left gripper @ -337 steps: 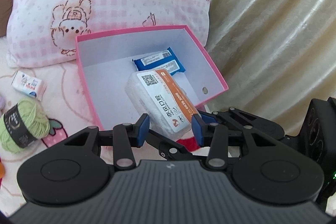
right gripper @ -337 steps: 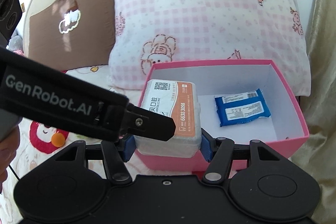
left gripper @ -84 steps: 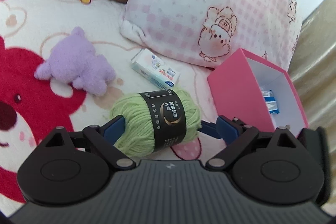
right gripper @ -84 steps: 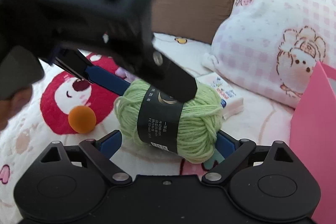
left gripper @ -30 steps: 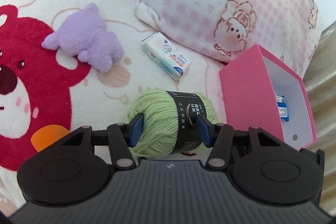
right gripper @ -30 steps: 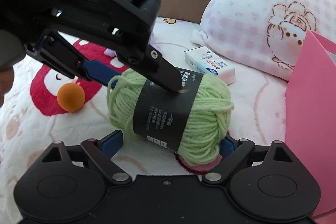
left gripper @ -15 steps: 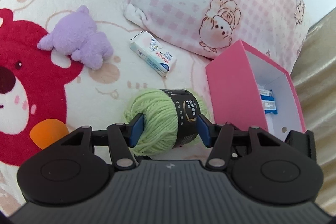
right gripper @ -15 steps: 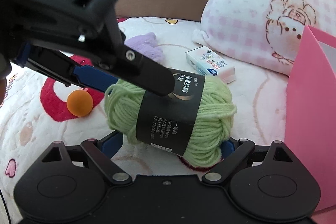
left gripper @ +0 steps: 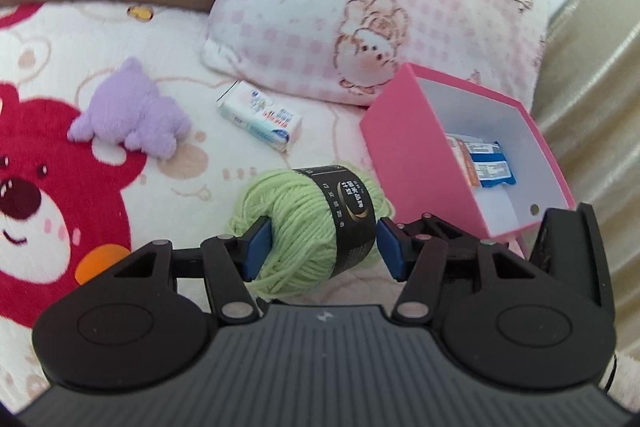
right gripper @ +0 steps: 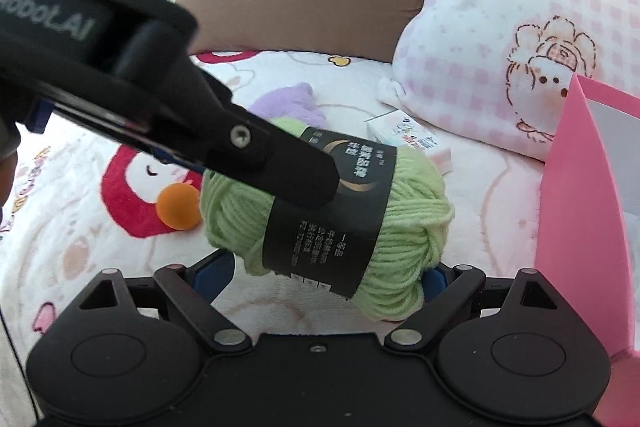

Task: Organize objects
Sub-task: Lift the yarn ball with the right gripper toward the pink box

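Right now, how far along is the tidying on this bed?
Done: an orange-labelled pack and a blue packet lie in the pink box. In hand: the left gripper has the green yarn between its pads beside the box, its jaws opening slightly. Left: the purple plush, the small white packet and the orange ball lie on the blanket.

White letters reading "RobotAI", cut off at the frame edge, stand on the black plastic body of the left hand-held gripper [right gripper: 308, 187]. The black paper band around the ball of light green yarn [right gripper: 384, 227] carries a gold crescent sign and small white characters, too small to read. The small white carton with blue and red print [left gripper: 260, 115] bears print that cannot be made out.
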A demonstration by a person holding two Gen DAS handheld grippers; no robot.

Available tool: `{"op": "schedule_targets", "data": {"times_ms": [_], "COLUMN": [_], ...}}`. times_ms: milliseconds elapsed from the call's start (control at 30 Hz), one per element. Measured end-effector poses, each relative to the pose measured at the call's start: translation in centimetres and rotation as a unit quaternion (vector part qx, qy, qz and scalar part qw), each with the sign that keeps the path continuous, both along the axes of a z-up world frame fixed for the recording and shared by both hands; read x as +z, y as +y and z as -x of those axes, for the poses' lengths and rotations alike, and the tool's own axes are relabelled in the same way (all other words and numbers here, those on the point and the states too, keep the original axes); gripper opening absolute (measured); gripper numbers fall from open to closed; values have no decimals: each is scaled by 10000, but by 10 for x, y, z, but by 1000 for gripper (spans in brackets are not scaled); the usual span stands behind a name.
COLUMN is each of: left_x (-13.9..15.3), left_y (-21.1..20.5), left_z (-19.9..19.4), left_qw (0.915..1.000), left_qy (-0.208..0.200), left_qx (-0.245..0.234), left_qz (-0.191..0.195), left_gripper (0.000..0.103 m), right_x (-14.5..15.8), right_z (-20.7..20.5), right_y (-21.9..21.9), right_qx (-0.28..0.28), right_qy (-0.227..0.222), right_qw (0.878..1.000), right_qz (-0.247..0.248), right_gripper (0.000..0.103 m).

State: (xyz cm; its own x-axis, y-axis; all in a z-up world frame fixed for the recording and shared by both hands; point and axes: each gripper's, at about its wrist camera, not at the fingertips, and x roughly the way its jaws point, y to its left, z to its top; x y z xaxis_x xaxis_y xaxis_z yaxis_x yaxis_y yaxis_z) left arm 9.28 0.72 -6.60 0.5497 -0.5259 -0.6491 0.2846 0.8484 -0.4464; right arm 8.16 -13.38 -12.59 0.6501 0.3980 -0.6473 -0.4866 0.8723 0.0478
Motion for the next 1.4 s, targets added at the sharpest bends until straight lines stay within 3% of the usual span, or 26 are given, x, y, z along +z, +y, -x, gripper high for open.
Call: {"op": "schedule_targets", "data": {"times_ms": [300,467,567,733,867,1400], "left_x": [14,24,32,44,47,87], "left_y": [-2,-11,-12,-7,2,-10], "left_z": [14,24,28,32,35,78], "left_qw": [9991,9950,9945,9957,9985,9935], "left_qy": [-176,-368,-334,-128,243,646], "left_qx": [-140,-306,-335,-314,-321,-745], "left_qz": [-353,-874,-936,-860,-370,-563], "left_gripper": [55,55,55,58,64,64], "right_x": [16,25,33,48,54,101], "right_z": [16,22,26,25,33,79], "right_y": [4,4,6,7,5,-3], "right_qx": [-1,27,-18,-78,-194,-199], "right_qy": [-282,-472,-521,125,515,1102], "right_qw": [9996,9989,9986,9995,9977,9934], "right_qz": [27,-53,-29,-277,-386,-249], "right_gripper": [94,94,94,94,94,95]}}
